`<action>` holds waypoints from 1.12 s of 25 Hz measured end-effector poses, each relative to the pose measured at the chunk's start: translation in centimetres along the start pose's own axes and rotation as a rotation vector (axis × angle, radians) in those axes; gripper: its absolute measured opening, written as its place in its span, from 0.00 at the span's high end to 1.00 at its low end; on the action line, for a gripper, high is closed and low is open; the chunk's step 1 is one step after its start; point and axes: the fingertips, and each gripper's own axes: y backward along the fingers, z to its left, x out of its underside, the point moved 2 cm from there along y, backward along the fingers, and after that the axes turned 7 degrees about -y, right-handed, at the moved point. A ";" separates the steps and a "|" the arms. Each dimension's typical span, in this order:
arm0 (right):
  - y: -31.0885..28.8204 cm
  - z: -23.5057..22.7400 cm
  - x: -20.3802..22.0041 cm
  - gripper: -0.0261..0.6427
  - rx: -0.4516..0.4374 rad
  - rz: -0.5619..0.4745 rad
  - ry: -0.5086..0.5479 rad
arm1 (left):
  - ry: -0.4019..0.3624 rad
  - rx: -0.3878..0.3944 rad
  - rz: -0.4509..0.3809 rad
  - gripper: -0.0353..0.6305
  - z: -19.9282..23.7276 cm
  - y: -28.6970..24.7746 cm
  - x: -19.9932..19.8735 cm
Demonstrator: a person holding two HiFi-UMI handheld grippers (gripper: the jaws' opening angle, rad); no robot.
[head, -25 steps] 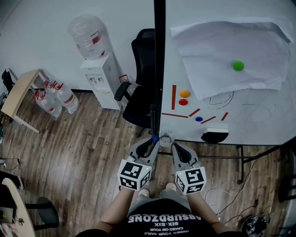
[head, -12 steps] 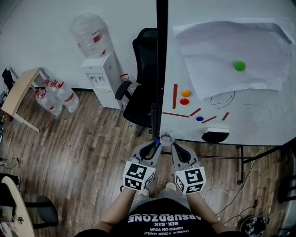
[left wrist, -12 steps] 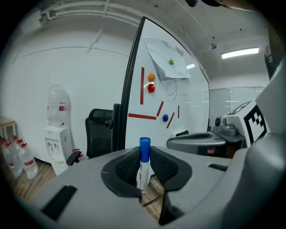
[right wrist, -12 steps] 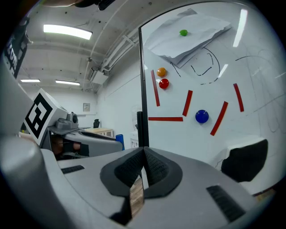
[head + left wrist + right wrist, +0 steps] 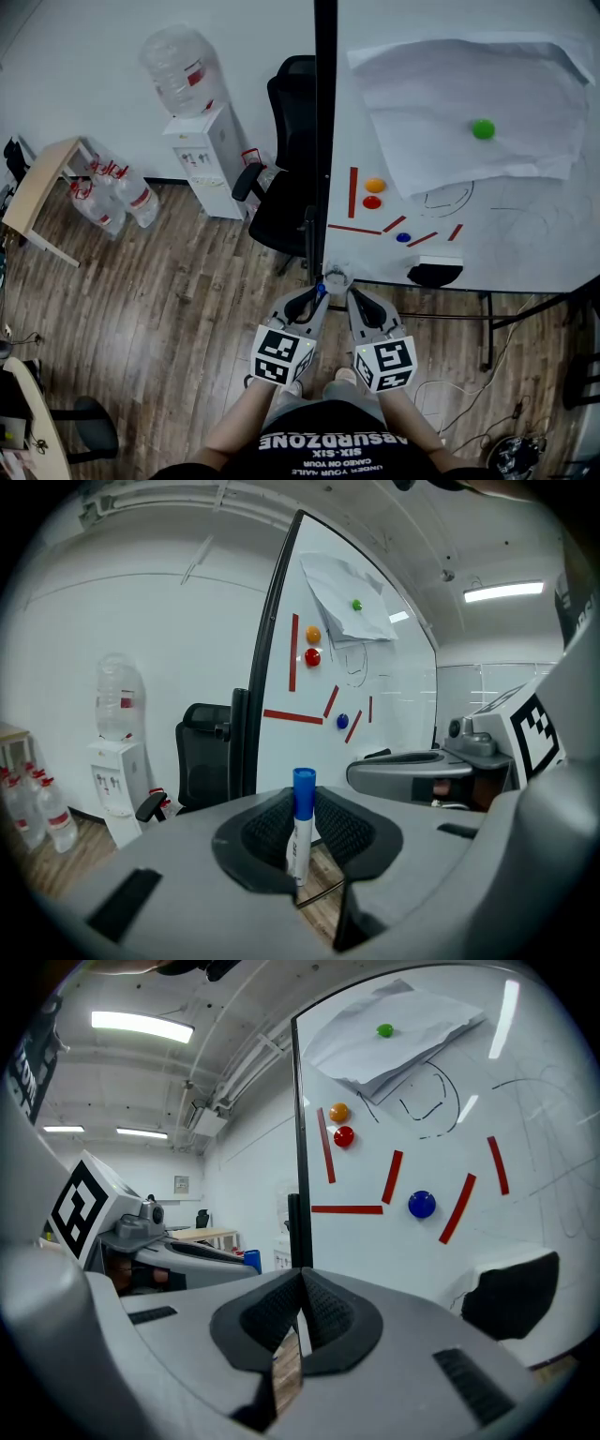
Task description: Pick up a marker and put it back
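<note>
L gripper (image 5: 313,296) clamps marker (image 5: 299,829); R gripper (image 5: 353,298) closed, empty.
Marker stands upright btwn the L jaws, blue cap up, jaws narrow on its barrel. R jaws meet at the tips w/ nothing btwn them. Both grippers side by side, low in front of the person, tips near the whiteboard's (image 5: 525,225) bottom-left corner; black eraser (image 5: 436,275) off to their right.

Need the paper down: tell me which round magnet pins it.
The green magnet, alone on the paper sheet; orange magnet, red magnet and blue magnet sit on bare whiteboard below.
</note>
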 end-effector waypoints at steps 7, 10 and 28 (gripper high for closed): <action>0.3 0.1 -0.1 0.96 0.001 -0.002 0.003 | 0.002 0.004 -0.006 0.83 -0.3 0.1 -0.2; 0.5 0.1 -0.1 0.96 0.000 -0.003 0.004 | -0.001 0.005 -0.008 0.83 -0.4 0.2 -0.2; 1.5 0.5 -0.1 0.96 -0.001 -0.015 -0.002 | -0.009 -0.006 -0.064 0.83 -0.8 1.5 -2.4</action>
